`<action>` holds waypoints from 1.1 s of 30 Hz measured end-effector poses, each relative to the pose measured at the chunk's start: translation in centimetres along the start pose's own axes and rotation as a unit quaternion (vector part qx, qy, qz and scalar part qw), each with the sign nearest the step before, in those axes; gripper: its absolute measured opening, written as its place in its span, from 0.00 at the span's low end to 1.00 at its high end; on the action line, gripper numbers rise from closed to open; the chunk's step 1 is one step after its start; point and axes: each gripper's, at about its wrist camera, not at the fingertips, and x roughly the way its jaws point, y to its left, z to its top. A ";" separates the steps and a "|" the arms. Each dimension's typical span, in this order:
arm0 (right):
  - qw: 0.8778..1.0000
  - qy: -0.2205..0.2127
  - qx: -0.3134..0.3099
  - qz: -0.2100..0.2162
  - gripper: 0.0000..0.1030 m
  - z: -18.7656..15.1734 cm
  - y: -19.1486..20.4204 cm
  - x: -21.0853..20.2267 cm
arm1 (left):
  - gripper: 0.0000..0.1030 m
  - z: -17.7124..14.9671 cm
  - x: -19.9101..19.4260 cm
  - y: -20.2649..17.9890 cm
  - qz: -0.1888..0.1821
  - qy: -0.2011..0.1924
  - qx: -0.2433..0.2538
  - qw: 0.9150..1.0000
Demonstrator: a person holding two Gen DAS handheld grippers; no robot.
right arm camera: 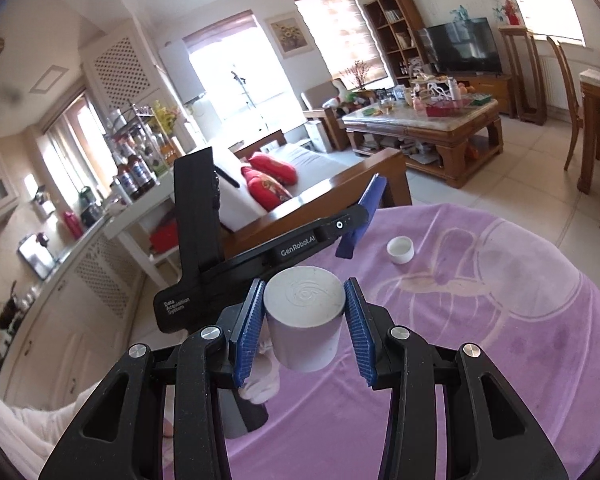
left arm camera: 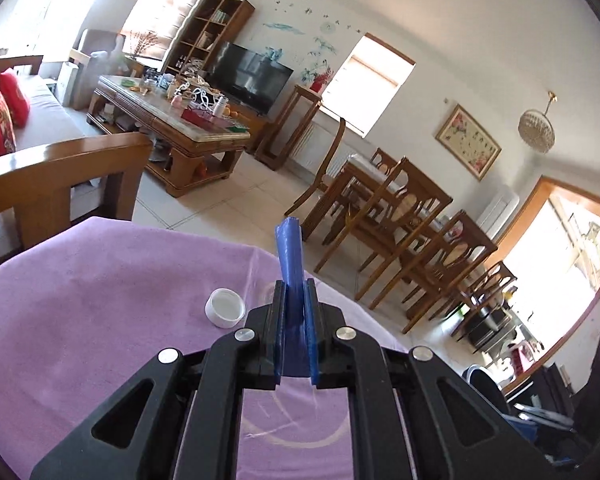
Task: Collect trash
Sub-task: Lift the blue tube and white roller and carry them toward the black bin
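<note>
A: Right hand-held gripper (right arm camera: 305, 312)?
B: Clamped on a white cylindrical container (right arm camera: 303, 322), blue pads touching both its sides. Container is lifted off the purple cloth of the desk (right arm camera: 500, 360), base facing the camera, swirl mark embossed on it.

A: Left hand-held gripper (left arm camera: 295, 304)?
B: Pads squeezed nearly together on a blue strip (left arm camera: 290, 264) that sticks up beyond the fingertips. Can't tell what the strip is, maybe a wrapper or tape. In the right wrist view the left hand-held gripper (right arm camera: 360, 216) shows side-on, beyond and left of the container, over the desk edge.

A: Anything loose on the desk?
B: Small white cap (left arm camera: 225, 307), open side up, lying on the cloth. It's beyond the container and to its right (right arm camera: 400, 250), well apart from it. In the left wrist view it sits just left of the pads, not touching.

A: Background?
B: Behind the cap: wooden sofa with red cushions (right arm camera: 270, 182), cluttered coffee table (right arm camera: 424, 124), TV (right arm camera: 462, 46).
</note>
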 end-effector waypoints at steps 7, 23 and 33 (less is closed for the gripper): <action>0.999 0.000 0.031 0.020 0.39 -0.6 -0.9 0.1 | 0.10 -0.4 -0.3 -0.6 0.022 -0.005 0.013 1.000; 0.999 -0.017 0.029 -0.021 0.39 -0.3 -2.3 -0.7 | 0.11 -1.6 1.1 0.1 0.095 0.025 0.053 0.994; 0.995 -0.033 -0.003 -0.091 0.39 -2.3 -3.5 -1.9 | 0.11 -2.7 -0.9 -2.0 0.042 0.022 0.099 0.994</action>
